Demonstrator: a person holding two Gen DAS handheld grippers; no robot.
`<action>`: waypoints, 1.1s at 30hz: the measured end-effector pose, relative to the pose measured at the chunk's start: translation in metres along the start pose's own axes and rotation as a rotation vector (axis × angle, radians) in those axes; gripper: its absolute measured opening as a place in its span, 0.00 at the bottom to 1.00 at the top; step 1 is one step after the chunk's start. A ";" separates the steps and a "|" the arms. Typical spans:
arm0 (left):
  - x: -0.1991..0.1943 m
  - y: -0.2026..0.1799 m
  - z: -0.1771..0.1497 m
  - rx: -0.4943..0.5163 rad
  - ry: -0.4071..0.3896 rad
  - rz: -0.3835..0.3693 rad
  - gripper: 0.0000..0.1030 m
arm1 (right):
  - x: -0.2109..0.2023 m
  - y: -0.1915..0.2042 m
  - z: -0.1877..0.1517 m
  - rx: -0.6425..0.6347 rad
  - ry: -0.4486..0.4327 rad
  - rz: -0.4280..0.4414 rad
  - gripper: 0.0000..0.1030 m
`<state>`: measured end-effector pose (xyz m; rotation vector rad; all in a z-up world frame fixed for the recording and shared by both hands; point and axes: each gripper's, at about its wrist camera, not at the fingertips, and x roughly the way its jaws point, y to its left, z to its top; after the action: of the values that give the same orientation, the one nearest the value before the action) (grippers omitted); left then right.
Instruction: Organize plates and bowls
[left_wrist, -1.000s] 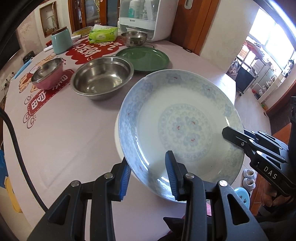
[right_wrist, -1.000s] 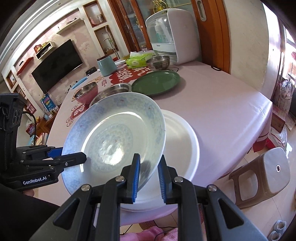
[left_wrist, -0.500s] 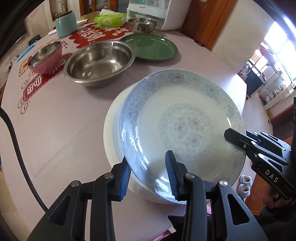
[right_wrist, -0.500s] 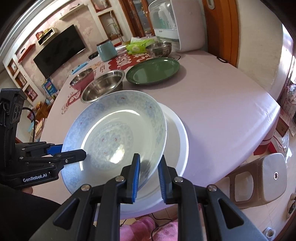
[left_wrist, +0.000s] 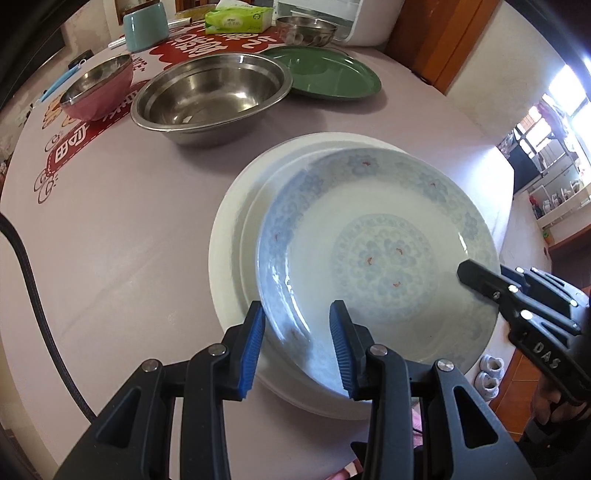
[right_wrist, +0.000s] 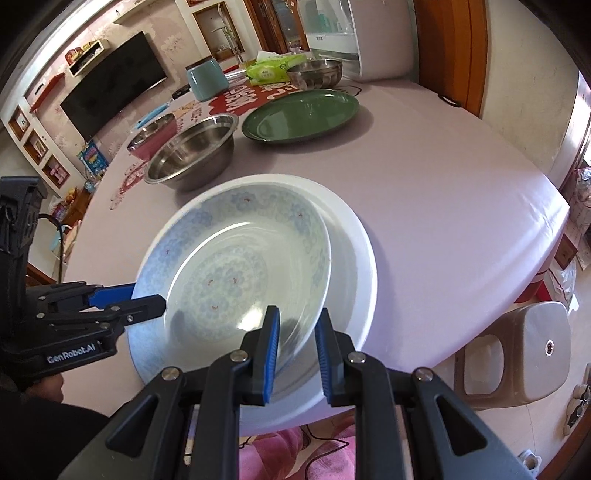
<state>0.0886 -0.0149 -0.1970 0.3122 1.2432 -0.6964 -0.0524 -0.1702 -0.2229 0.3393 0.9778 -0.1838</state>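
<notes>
Left gripper (left_wrist: 297, 345) and right gripper (right_wrist: 296, 345) meet from opposite sides, jaws closed on the rim of the blue plate (left_wrist: 376, 254). The plate lies tilted on the white plate (left_wrist: 229, 236) at the worktop (left_wrist: 129, 221) edge. Gripper bodies read "GenRobot.AI" and "DAS".

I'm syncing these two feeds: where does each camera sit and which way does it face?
Left wrist: on the left gripper, looking across the patterned plate toward the right gripper.
Right wrist: on the right gripper, looking back toward the left gripper.
Shared: that plate, white plate, steel bowl, green plate.
</notes>
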 end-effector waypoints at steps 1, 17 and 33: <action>-0.001 0.000 0.001 0.005 -0.008 0.002 0.34 | 0.001 0.001 0.000 -0.004 -0.001 -0.011 0.18; -0.032 -0.003 0.017 0.123 -0.128 0.018 0.34 | 0.014 0.007 0.006 0.069 0.053 -0.065 0.31; -0.067 0.024 0.009 0.115 -0.139 -0.060 0.42 | 0.003 0.026 0.009 0.014 0.089 -0.139 0.48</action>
<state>0.1008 0.0190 -0.1344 0.3169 1.0858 -0.8294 -0.0359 -0.1490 -0.2161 0.2944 1.0892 -0.3037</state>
